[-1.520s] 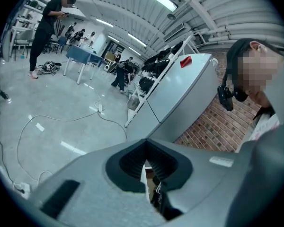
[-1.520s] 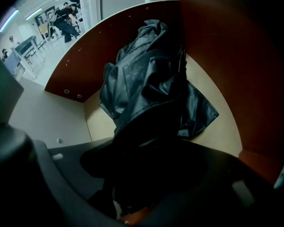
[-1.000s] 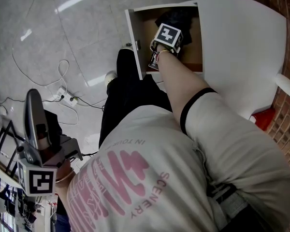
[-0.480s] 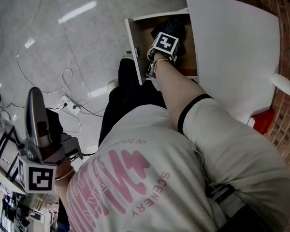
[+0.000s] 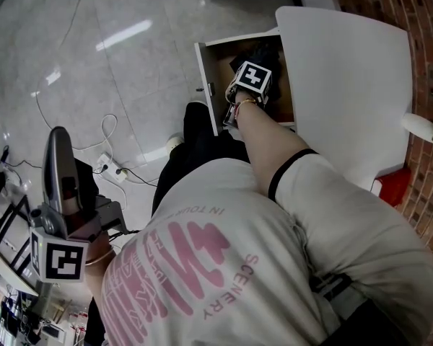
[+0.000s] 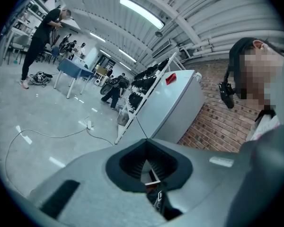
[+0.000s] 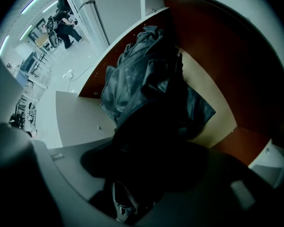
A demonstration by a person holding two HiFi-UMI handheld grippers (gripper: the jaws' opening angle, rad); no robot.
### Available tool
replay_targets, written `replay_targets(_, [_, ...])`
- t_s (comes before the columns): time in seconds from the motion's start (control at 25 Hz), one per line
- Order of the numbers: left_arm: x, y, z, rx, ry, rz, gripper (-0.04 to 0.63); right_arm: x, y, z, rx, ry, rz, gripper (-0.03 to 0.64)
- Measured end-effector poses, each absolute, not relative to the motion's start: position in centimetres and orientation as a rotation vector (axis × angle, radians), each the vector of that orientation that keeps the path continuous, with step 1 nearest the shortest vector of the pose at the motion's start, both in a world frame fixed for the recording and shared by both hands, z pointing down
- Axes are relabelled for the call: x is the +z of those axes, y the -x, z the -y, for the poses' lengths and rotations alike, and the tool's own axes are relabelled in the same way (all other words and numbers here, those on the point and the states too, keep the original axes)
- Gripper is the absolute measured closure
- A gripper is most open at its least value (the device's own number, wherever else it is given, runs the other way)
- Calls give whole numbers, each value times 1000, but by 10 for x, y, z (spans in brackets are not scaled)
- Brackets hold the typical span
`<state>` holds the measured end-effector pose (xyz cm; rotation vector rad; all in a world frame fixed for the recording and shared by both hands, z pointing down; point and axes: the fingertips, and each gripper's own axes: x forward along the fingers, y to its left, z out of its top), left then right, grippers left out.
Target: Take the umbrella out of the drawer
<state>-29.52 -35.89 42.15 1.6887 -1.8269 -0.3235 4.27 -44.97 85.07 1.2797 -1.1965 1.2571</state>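
The drawer (image 5: 211, 78) of a white cabinet stands pulled out, brown inside. A black folded umbrella (image 5: 263, 51) is in it. My right gripper (image 5: 254, 71) points straight down into the drawer, its marker cube on top. In the right gripper view the umbrella (image 7: 142, 89) fills the space between the jaws of the right gripper (image 7: 146, 174), which is shut on its dark fabric, and the drawer floor shows below it. My left gripper (image 5: 58, 150) is held far off at the lower left. It points out over the floor, jaws together and empty (image 6: 146, 162).
The white cabinet top (image 5: 346, 85) lies right of the drawer, with a brick wall (image 5: 418, 20) behind. A power strip and cable (image 5: 108, 168) lie on the grey floor. The person's torso and legs fill the middle of the head view. A red object (image 5: 393, 179) sits by the cabinet.
The right gripper has lifted a little with the umbrella in its jaws. The left gripper has risen too. The head view has shifted, so the drawer sits lower in the picture.
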Motion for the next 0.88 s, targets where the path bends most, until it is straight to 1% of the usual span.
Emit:
replay_targets(0.36, [396,303,342,-381,-1744,1835,594,831,-35,435,1325,-1311,1185,333])
replay_targets(0.88, [361,314,302,-427,-1814,1849,595,796,-26,410,1262,-1287,1296,334])
